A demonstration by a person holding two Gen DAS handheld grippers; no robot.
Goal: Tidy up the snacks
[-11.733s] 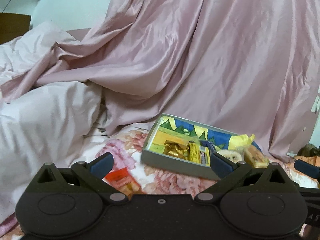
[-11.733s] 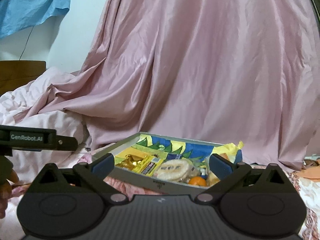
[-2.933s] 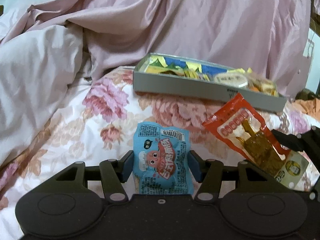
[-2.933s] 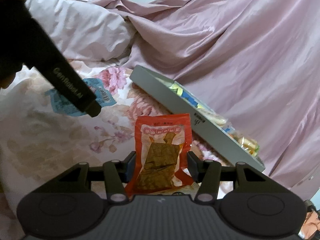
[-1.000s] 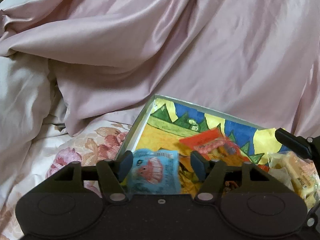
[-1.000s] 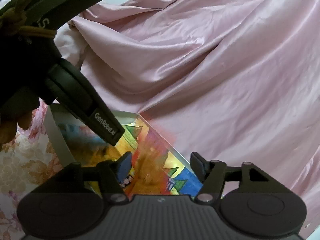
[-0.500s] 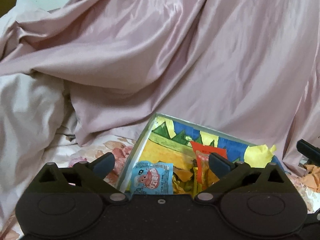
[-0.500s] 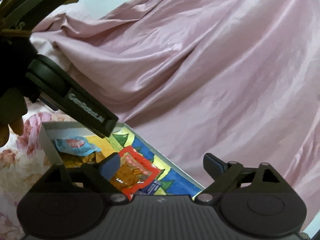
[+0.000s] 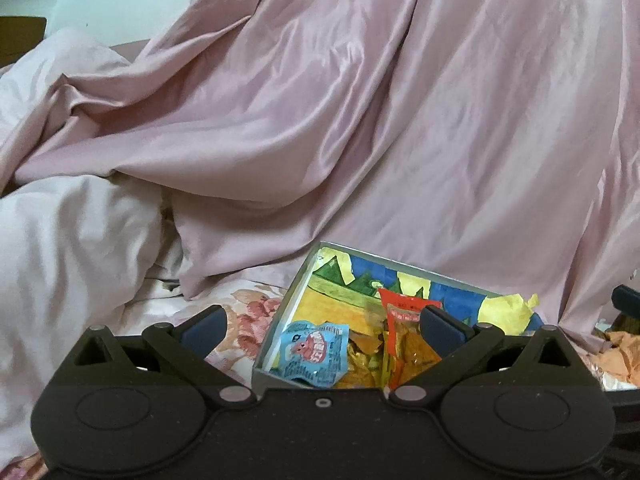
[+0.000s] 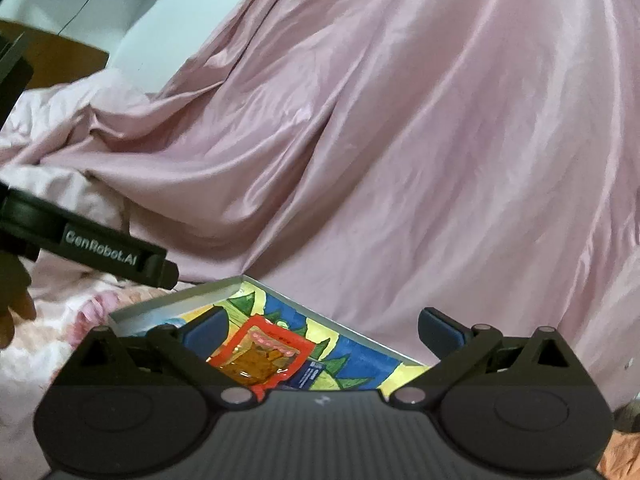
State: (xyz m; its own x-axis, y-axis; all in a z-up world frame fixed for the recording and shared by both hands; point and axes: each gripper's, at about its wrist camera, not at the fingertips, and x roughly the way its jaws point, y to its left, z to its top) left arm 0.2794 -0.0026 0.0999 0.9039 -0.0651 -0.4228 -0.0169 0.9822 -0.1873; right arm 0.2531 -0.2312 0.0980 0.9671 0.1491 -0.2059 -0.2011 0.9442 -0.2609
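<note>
A grey snack box [image 9: 297, 288] with a colourful painted inside lies on the bed. A blue snack packet [image 9: 312, 351] lies in its near left corner. A red packet [image 9: 404, 320] lies beside it among yellow and orange snacks. My left gripper [image 9: 322, 326] is open and empty, just above the box's near end. My right gripper [image 10: 322, 330] is open and empty above the same box [image 10: 176, 300]; the red packet [image 10: 266, 354] lies below it. The left gripper's body [image 10: 100, 250] shows at the left of the right wrist view.
A large pink satin sheet [image 9: 380, 140] hangs behind the box. A pale crumpled quilt [image 9: 60, 240] lies to the left. The floral bedsheet [image 9: 248, 308] is under the box. Orange wrappers [image 9: 616, 356] lie at the far right.
Both grippers have drawn back and up a little from the box. The blue and red packets lie released inside it, where a second ago both grippers still held them.
</note>
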